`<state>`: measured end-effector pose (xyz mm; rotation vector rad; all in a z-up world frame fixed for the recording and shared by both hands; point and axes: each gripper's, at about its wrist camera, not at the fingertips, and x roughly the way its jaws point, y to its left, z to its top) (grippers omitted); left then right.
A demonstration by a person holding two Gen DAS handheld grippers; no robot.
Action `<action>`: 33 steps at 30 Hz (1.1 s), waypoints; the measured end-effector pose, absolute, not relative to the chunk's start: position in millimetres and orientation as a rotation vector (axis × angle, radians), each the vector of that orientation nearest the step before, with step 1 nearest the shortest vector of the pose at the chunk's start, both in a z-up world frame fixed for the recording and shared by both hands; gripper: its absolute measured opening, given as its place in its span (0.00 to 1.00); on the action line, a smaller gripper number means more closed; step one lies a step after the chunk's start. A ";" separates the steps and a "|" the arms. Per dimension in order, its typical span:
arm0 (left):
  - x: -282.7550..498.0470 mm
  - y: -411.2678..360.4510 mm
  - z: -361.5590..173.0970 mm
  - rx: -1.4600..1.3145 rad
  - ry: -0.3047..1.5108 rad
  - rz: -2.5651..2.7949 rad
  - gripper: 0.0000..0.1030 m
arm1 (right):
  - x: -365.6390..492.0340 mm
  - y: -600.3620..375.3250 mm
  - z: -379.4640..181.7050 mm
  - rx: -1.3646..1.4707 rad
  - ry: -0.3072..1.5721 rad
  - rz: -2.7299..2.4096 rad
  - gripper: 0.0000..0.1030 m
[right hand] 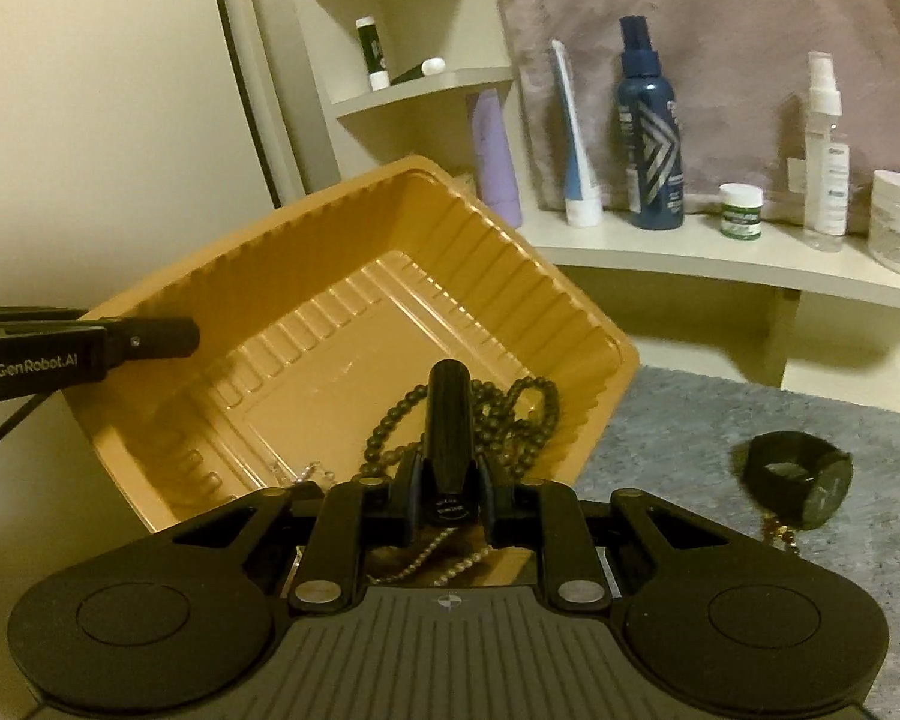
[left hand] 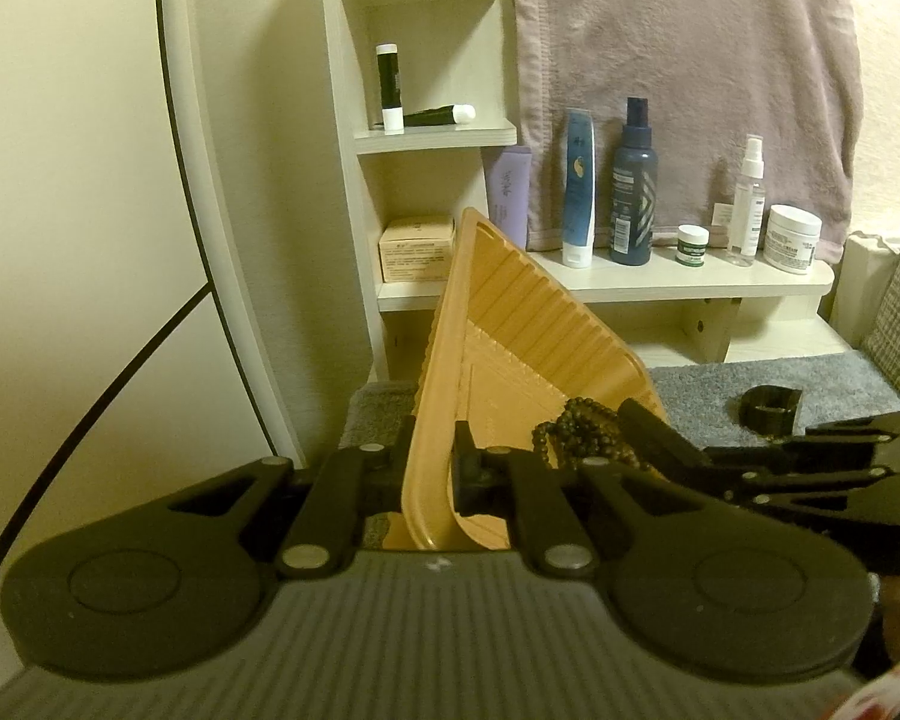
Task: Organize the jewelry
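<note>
A tan plastic tray (left hand: pixel 510 324) stands tilted above the grey mat, and my left gripper (left hand: pixel 432 463) is shut on its near rim. From the right wrist view the same tray (right hand: pixel 342 276) shows its ribbed inside, with the left gripper's fingers (right hand: pixel 150 339) on its left rim. A dark bead necklace (right hand: pixel 522 402) lies bunched in the tray's low corner, also seen from the left as the bead necklace (left hand: pixel 576 432). My right gripper (right hand: pixel 449 471) is shut on a black tube (right hand: pixel 447 414) that points over the beads. A pale chain (right hand: pixel 426 561) hangs under it.
A black watch-like band (right hand: pixel 798 477) lies on the grey mat (right hand: pixel 720 414) to the right, with small gold beads beside it. Bottles and jars (right hand: pixel 651 120) line the white shelf (right hand: pixel 720 264) behind. A mauve towel (left hand: pixel 678 60) hangs over it.
</note>
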<state>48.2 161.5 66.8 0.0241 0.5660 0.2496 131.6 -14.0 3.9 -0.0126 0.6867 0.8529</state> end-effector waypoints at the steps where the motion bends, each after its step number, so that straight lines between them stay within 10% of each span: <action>1: 48.5 161.9 66.6 0.024 0.566 0.250 0.08 | 131.7 -13.2 3.4 -0.012 0.687 0.853 0.19; 12: 49.0 162.8 66.1 0.022 0.567 0.251 0.08 | 135.7 -12.2 0.4 0.040 0.720 0.903 0.19; 17: 48.9 162.0 65.8 0.023 0.566 0.251 0.08 | 133.4 -21.9 4.7 0.081 0.686 0.886 0.48; 33: 49.2 161.9 65.3 0.025 0.564 0.251 0.08 | 149.0 -125.4 -17.2 0.077 0.685 0.473 0.48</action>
